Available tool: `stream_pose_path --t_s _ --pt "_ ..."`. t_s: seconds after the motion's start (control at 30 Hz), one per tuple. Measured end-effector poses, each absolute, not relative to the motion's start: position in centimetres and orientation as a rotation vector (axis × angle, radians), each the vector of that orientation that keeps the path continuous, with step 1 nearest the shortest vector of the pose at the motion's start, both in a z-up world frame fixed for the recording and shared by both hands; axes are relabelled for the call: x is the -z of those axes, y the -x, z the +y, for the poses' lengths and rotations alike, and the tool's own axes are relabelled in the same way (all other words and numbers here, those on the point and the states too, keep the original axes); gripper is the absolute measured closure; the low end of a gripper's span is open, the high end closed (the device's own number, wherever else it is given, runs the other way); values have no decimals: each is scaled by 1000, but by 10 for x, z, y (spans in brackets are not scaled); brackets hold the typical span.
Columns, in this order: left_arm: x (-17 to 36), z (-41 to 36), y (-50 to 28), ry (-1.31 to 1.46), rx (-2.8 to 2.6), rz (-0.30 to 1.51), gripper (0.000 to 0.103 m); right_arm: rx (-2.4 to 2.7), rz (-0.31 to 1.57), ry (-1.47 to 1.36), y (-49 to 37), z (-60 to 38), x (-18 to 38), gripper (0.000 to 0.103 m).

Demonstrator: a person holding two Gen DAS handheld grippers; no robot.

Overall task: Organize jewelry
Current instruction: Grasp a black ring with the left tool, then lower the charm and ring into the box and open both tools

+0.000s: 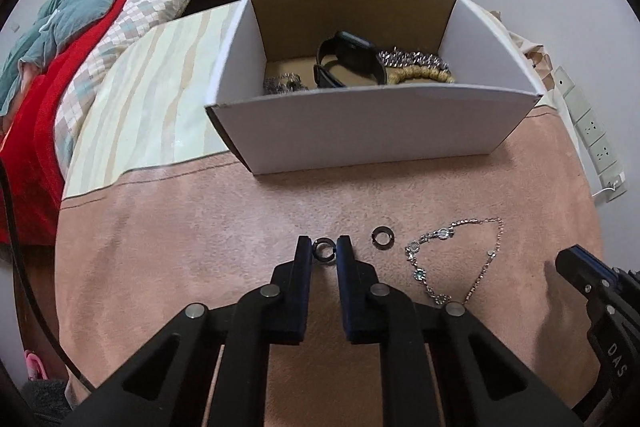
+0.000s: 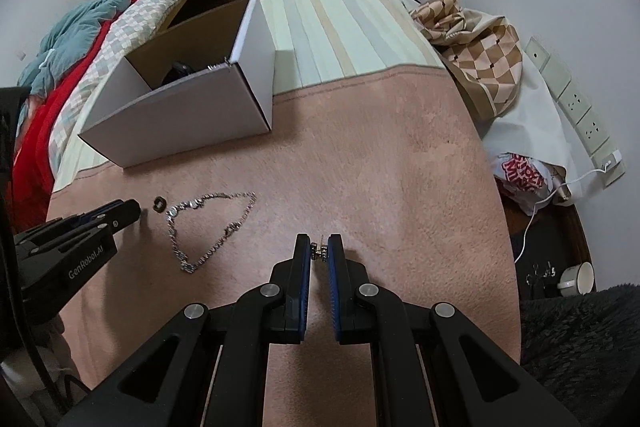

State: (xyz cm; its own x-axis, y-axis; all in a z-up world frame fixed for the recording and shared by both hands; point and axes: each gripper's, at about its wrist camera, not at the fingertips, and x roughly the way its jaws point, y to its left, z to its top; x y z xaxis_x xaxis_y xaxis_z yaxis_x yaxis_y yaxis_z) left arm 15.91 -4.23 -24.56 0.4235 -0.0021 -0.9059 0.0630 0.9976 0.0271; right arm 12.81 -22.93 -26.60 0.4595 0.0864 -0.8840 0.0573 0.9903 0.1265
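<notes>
My left gripper (image 1: 324, 248) is shut on a small dark ring (image 1: 324, 250) just above the pink blanket. A second dark ring (image 1: 383, 238) lies to its right; it also shows in the right wrist view (image 2: 159, 203). A silver necklace (image 1: 456, 259) with pale stones lies spread on the blanket, also seen in the right wrist view (image 2: 212, 227). My right gripper (image 2: 319, 250) is shut on a small silver earring (image 2: 319, 250). The white cardboard box (image 1: 372, 127) stands beyond, holding a black watch (image 1: 348, 61), a silver chain (image 1: 412, 59) and a beaded bracelet (image 1: 420, 75).
The box also shows at upper left in the right wrist view (image 2: 180, 119). A striped sheet (image 2: 352, 23) lies behind the blanket. A checked cloth (image 2: 476, 51) and a bag (image 2: 520, 175) sit at the right edge by wall sockets (image 2: 576, 107). Red and teal bedding (image 1: 60, 75) lies left.
</notes>
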Motion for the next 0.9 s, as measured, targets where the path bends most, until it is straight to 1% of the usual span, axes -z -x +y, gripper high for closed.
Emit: stream_pose_path --t_s 0.2,0.33,0.57,0.7,0.9 --pt "219 -40 -151 -54 50 1076 93 -37 1054 -162 -127 -228 246 94" --pt "188 -35 -153 -24 64 1027 93 -63 1031 -184 -130 -226 230 94" --pt "131 -14 -190 60 95 964 93 -176 964 -248 -169 -214 179 94" --pt "124 -4 -220 86 108 986 93 -229 951 -242 -208 -201 164 94" --pt "141 6 -267 102 118 1072 93 -278 1068 -230 -271 -184 184 94"
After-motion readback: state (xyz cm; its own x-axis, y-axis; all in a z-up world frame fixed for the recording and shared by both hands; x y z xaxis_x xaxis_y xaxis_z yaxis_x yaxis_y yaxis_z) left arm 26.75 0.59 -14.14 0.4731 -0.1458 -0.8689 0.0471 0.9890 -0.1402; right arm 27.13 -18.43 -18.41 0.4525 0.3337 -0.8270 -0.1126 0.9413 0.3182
